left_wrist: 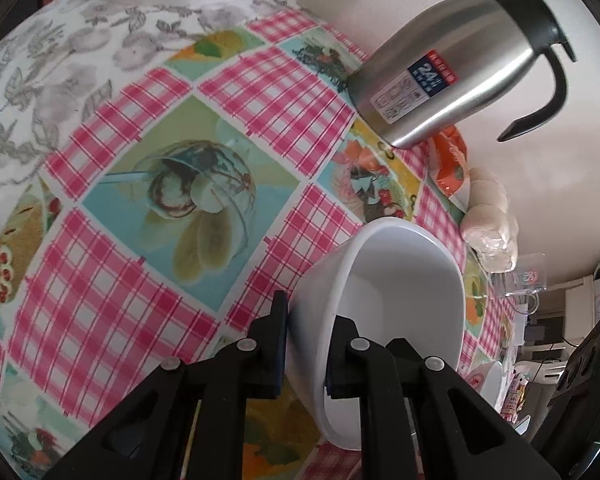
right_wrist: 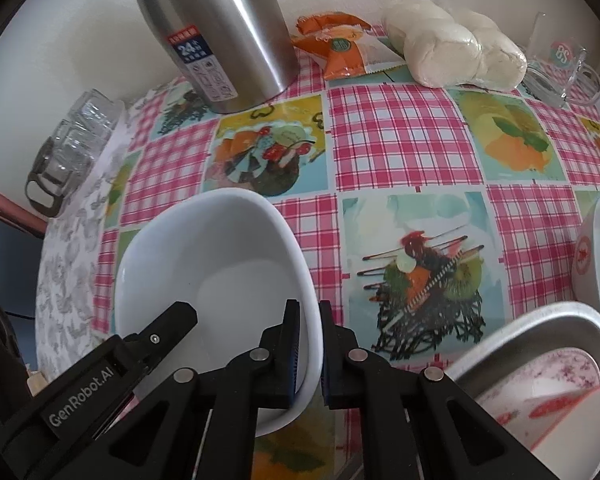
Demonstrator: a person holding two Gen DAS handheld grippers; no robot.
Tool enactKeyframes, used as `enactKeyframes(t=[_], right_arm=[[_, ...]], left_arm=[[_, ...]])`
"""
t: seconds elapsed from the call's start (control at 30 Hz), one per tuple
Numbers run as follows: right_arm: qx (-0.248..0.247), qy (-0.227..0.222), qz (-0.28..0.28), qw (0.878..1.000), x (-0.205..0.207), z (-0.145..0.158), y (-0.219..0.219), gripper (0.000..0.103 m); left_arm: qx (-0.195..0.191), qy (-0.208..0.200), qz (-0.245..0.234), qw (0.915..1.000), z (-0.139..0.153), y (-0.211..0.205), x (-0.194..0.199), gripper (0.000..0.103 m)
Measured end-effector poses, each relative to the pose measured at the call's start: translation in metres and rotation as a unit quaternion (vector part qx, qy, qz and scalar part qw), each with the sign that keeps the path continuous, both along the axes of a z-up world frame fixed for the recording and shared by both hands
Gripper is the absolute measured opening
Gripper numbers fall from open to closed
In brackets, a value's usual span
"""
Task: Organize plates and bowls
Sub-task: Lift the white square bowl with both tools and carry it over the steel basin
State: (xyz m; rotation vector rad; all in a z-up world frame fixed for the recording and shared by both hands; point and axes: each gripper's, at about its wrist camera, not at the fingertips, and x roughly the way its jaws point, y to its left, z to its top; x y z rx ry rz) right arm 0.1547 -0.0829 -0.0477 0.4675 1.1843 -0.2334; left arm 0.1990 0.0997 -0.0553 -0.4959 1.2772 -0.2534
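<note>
1. Steel thermos jug [right_wrist: 216, 36] with black lid and handle, blue-and-red label on the side, standing at the back by the wall.
2. Orange snack packet [right_wrist: 340, 46] lying flat just right of it.
3. Clear bag of pale dough-like buns [right_wrist: 456, 46] next, touching the packet's edge.
4. Clear glass mug [right_wrist: 560, 72] with a logo, far right.
5. Glass pitcher [right_wrist: 74, 144] with dark handle, far left.
6. All sitting on a pink-check tablecloth [right_wrist: 404, 136] with dessert pictures.
</note>
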Motion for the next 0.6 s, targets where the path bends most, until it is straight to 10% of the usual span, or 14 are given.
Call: enactKeyframes(t=[0.6], right_arm=[[0.014, -0.119, -0.008, 0.993, -0.082, 0.074, -0.016, 0.010]], left_arm=[[0.025, -0.116, -0.034, 0.9924, 0.096, -0.023, -0.070, 0.015]])
